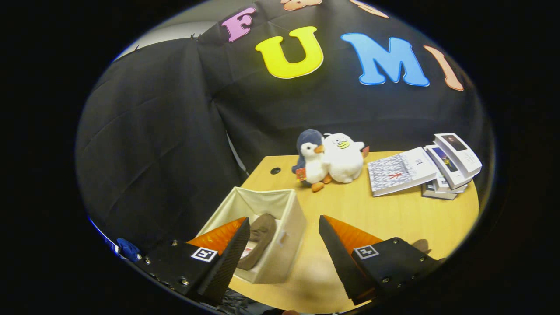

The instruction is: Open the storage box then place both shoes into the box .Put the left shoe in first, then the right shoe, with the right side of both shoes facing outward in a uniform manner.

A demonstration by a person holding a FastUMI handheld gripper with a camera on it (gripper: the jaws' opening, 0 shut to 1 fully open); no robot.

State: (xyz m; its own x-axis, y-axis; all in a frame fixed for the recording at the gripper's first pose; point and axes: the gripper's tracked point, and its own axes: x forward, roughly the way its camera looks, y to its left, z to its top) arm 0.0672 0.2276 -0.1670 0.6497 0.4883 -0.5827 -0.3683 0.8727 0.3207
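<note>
A cream fabric storage box [286, 218] stands open on the wooden table, just ahead of my left finger. A brown shoe [260, 240] lies inside it, partly hidden behind that finger. My gripper [284, 229] is open above the box's right wall, its fingers wide apart and holding nothing. The left finger [227, 253] hangs over the box's inside. The right finger [339, 251] hangs over bare table to the right of the box.
Beyond the fingers, two plush toys [330, 159] sit near the table's far edge. A stack of booklets and small boxes [422, 168] lies to their right. A round cable hole [275, 170] is behind the box. The table [385, 214] drops off on the left of the box.
</note>
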